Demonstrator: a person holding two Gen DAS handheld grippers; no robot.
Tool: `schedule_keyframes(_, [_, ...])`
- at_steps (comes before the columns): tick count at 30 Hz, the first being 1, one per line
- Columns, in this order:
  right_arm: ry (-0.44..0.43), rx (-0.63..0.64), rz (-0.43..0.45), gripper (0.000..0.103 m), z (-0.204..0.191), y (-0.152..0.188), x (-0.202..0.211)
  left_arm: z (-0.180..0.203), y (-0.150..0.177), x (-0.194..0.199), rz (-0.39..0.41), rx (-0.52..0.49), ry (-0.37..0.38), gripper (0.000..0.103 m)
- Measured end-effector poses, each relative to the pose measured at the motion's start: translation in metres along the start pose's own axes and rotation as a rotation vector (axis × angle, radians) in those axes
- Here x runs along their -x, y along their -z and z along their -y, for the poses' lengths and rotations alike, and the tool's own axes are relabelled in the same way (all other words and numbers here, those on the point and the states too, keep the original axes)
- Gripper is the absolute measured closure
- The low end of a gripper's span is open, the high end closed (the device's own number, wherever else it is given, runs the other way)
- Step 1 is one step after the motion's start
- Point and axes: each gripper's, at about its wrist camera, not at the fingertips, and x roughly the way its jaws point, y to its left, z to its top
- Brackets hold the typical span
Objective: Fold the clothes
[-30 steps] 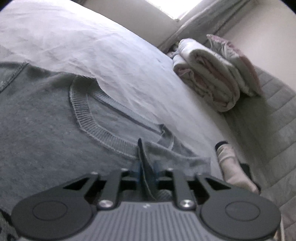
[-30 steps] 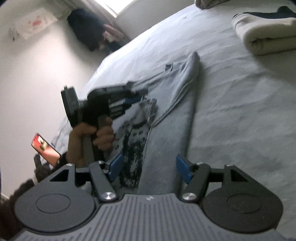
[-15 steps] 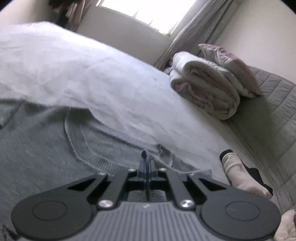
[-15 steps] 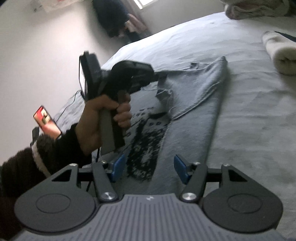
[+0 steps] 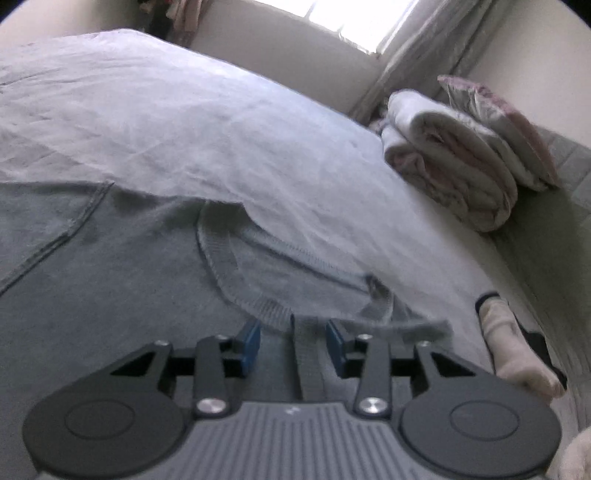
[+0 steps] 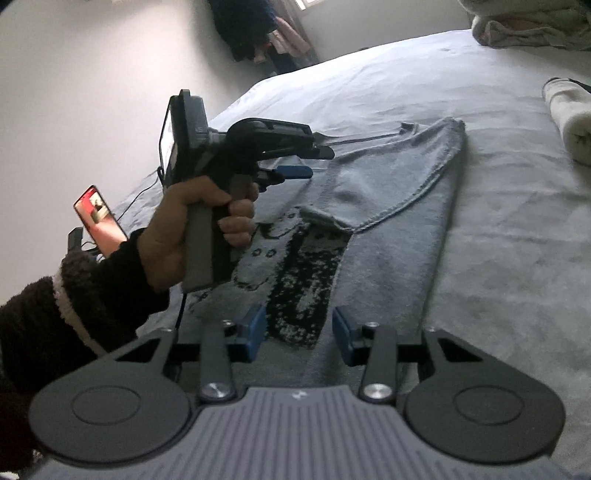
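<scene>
A grey sweater (image 6: 391, 236) with a dark knitted pattern lies flat on the bed, one sleeve folded across its chest. In the left wrist view its ribbed collar (image 5: 236, 280) is just ahead. My left gripper (image 5: 293, 345) hovers over the shoulder; its jaws are opening, and a raised ridge of grey fabric stands between the blue pads without being pressed. From the right wrist view the left gripper (image 6: 314, 160) is held in a hand above the folded sleeve. My right gripper (image 6: 298, 336) is over the sweater's lower body. Its jaws are closing with the patterned fabric below them, not pinched.
The sweater rests on a pale bed sheet (image 6: 498, 258). A folded duvet (image 5: 454, 173) and a pillow (image 5: 509, 122) sit at the bed's head. A rolled cream garment (image 6: 569, 118) lies right of the sweater. A lit phone (image 6: 98, 218) stands at the left; dark clothes (image 6: 251, 26) hang beyond.
My left gripper was shut on a fold of the sweater, then let it go and lifted slightly. The sleeve now lies on the chest. The right jaws have narrowed.
</scene>
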Motion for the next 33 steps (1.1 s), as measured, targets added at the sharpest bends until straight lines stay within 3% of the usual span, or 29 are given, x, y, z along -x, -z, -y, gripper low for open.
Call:
schedule_keyframes(9, [0.025, 0.020, -0.151, 0.060, -0.009, 0.014, -0.002, 0.003, 0.042, 0.041, -0.166, -0.019, 0.084, 0.063])
schedule_keyframes(20, [-0.105, 0.104, -0.209, 0.062, -0.050, 0.054, 0.027, 0.017, 0.104, 0.093, -0.223, -0.083, 0.166, 0.065])
schedule_keyframes(25, [-0.051, 0.135, -0.240, 0.062, -0.057, 0.078, 0.032, 0.021, 0.127, 0.113, -0.245, -0.106, 0.189, 0.065])
schedule_keyframes(33, [0.011, 0.156, -0.216, 0.063, -0.054, 0.100, 0.051, 0.031, 0.155, 0.128, -0.264, -0.138, 0.216, 0.065])
